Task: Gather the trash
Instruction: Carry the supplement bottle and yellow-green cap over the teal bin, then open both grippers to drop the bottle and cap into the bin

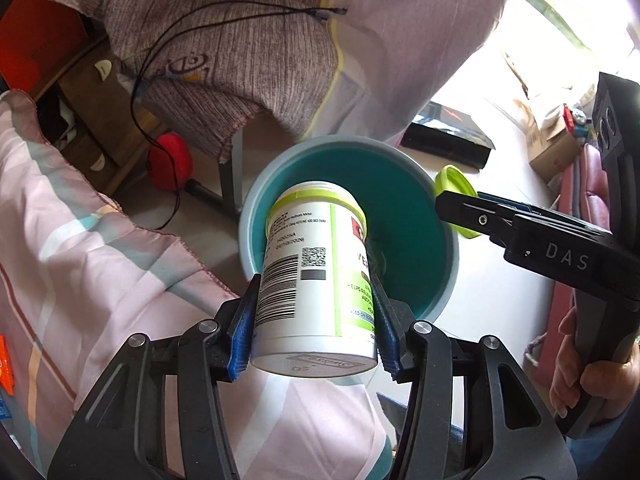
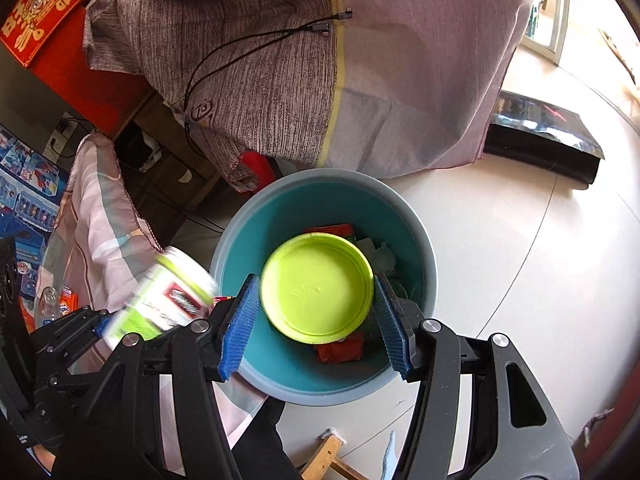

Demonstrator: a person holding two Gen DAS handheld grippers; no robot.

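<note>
My left gripper (image 1: 316, 316) is shut on a white and green plastic jar (image 1: 316, 280), open end forward, held over the near rim of a teal bin (image 1: 424, 208). The jar also shows blurred in the right wrist view (image 2: 164, 296). My right gripper (image 2: 316, 312) is shut on the jar's lime green lid (image 2: 318, 286), held above the bin (image 2: 256, 220). Red wrappers (image 2: 340, 350) and pale scraps lie in the bin. In the left wrist view the right gripper (image 1: 460, 200) comes from the right with the lid (image 1: 452, 182) at the bin's far edge.
A pink patterned quilt (image 1: 100, 248) hangs on the left. A cloth-draped chair (image 2: 280, 80) with a black cable stands behind the bin. A black flat box (image 2: 548, 136) lies on the pale floor at the right. Wooden pieces (image 2: 332, 456) lie near the bin's front.
</note>
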